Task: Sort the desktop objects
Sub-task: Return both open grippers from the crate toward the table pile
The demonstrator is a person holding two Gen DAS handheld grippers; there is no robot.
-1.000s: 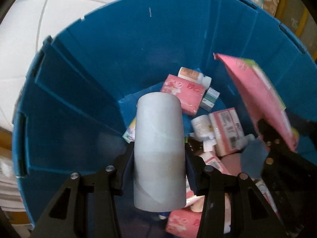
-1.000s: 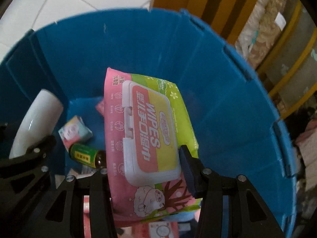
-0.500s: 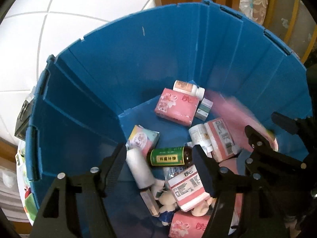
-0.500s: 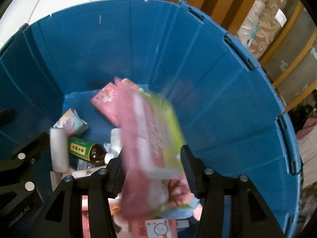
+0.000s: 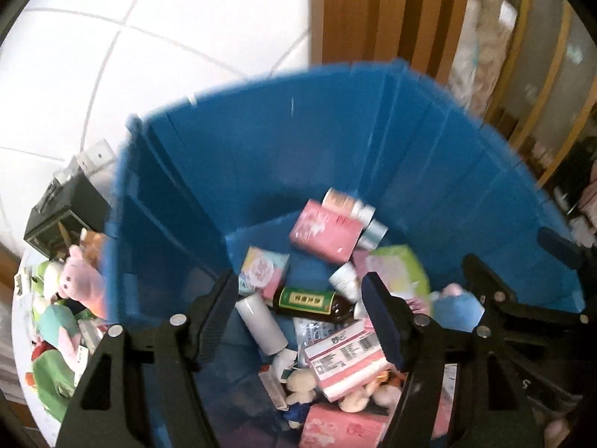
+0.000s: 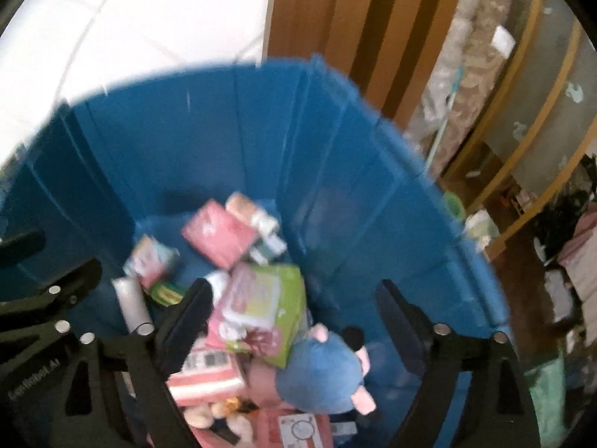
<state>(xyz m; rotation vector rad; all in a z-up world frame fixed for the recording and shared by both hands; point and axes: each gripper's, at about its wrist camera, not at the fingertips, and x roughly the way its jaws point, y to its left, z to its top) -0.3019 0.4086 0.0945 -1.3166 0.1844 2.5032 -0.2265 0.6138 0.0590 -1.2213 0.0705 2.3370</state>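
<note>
A deep blue bin [image 5: 298,156] holds a pile of items; it also shows in the right wrist view [image 6: 335,171]. A white roll [image 5: 261,323] lies among them, also seen in the right wrist view [image 6: 132,308]. A pink and green wipes pack [image 6: 261,306] lies on the pile, its green edge visible in the left wrist view [image 5: 399,272]. My left gripper [image 5: 300,306] is open and empty above the bin. My right gripper [image 6: 294,317] is open and empty above the bin, to the right of the left one.
The bin also holds a green-labelled bottle [image 5: 309,300], pink packs [image 5: 324,235], a blue plush toy [image 6: 324,373] and boxes. Plush toys [image 5: 74,280] and a black box [image 5: 63,212] lie left of the bin. Wooden furniture [image 6: 335,18] stands behind.
My left gripper opened and dropped the white roll into the bin. My right gripper opened and dropped the wipes pack onto the pile. Both grippers have risen above the bin.
</note>
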